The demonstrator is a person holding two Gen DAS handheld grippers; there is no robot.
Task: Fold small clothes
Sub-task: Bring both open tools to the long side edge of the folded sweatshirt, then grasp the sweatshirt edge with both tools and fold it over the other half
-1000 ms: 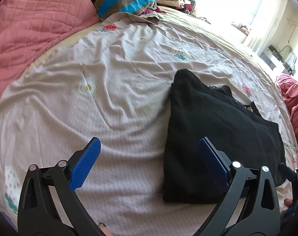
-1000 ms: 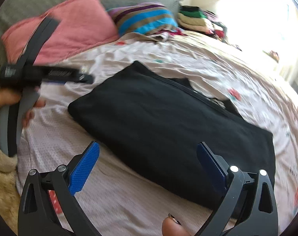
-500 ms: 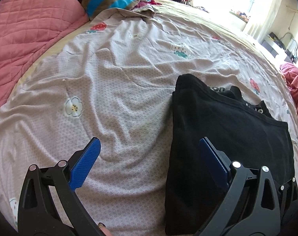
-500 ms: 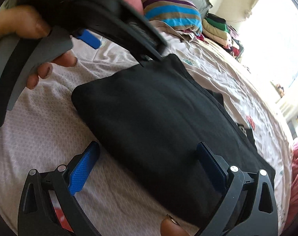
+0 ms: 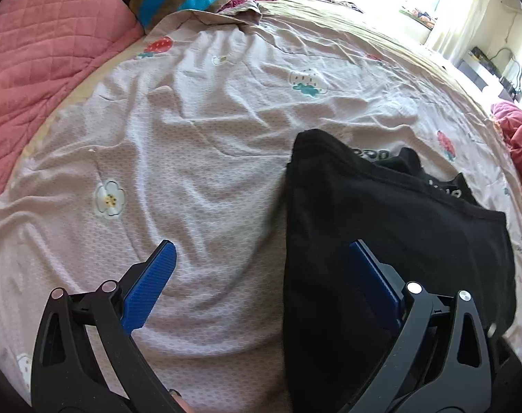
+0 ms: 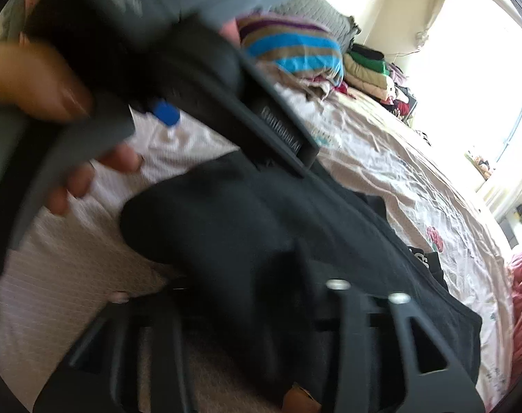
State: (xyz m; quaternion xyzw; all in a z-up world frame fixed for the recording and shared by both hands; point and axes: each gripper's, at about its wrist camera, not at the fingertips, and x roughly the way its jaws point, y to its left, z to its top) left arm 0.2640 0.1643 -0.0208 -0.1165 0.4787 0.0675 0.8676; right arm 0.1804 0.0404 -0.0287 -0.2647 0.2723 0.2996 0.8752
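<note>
Since the earlier frame the right gripper [image 6: 261, 309] has closed on the near edge of the black garment [image 5: 381, 241], lower right on the bedsheet [image 5: 192, 172], while the left gripper [image 5: 261, 275] hovers wide open, leaving another fold apparently to make.

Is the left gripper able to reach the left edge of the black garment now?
Probably yes. The left gripper is open above the bedsheet, and the black garment edge lies between its fingers with nothing in the way.
</note>
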